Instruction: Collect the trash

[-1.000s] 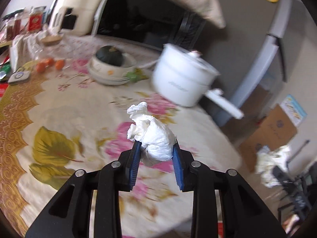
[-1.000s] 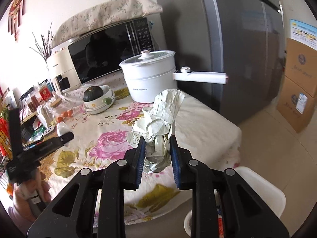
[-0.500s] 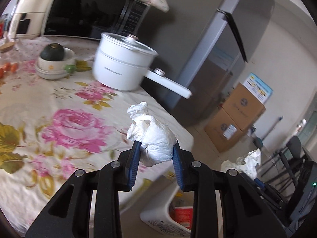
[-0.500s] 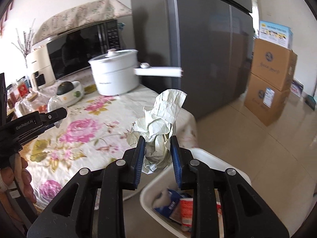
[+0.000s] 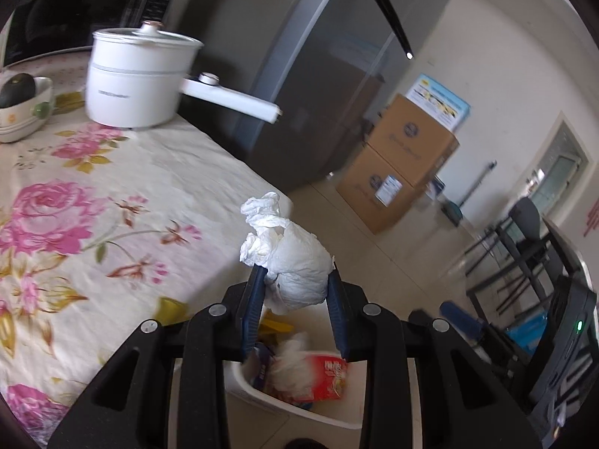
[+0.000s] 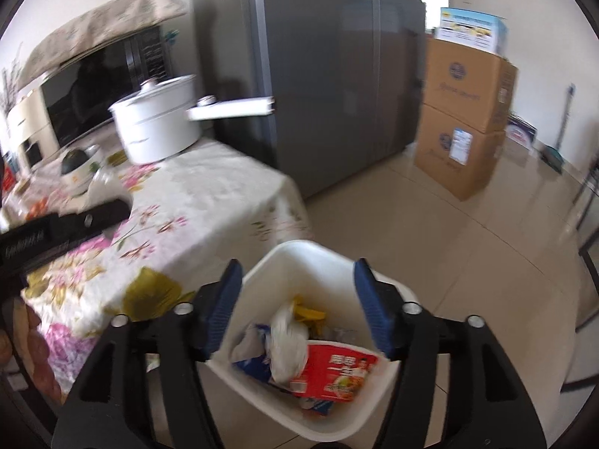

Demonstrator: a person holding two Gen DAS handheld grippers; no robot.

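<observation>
Holding a scrunched white tissue ball (image 5: 295, 262), soft and wrinkly with a twisted bit poking up, was the left gripper (image 5: 295, 299), blue pads (image 5: 251, 299) pressed on both sides of it. Hung just above the white trash bin (image 5: 262, 393), past the edge of the flowery tablecloth (image 5: 93, 205). Pointed down at a slant toward the floor. Was spread wide with nothing between the blue pads (image 6: 374, 310), the right gripper (image 6: 295, 307), jaws just pulled apart. Hovered right over the same white trash bin (image 6: 310, 258), tipped down toward it. Lay inside the bin: a crumpled pale paper wad (image 6: 286, 336), a red noodle packet (image 6: 333, 370), a blue wrapper (image 6: 251, 355) and some yellow scraps (image 6: 307, 312). Showed at the left edge of the right wrist view, the black body of the other gripper, above the tablecloth.
</observation>
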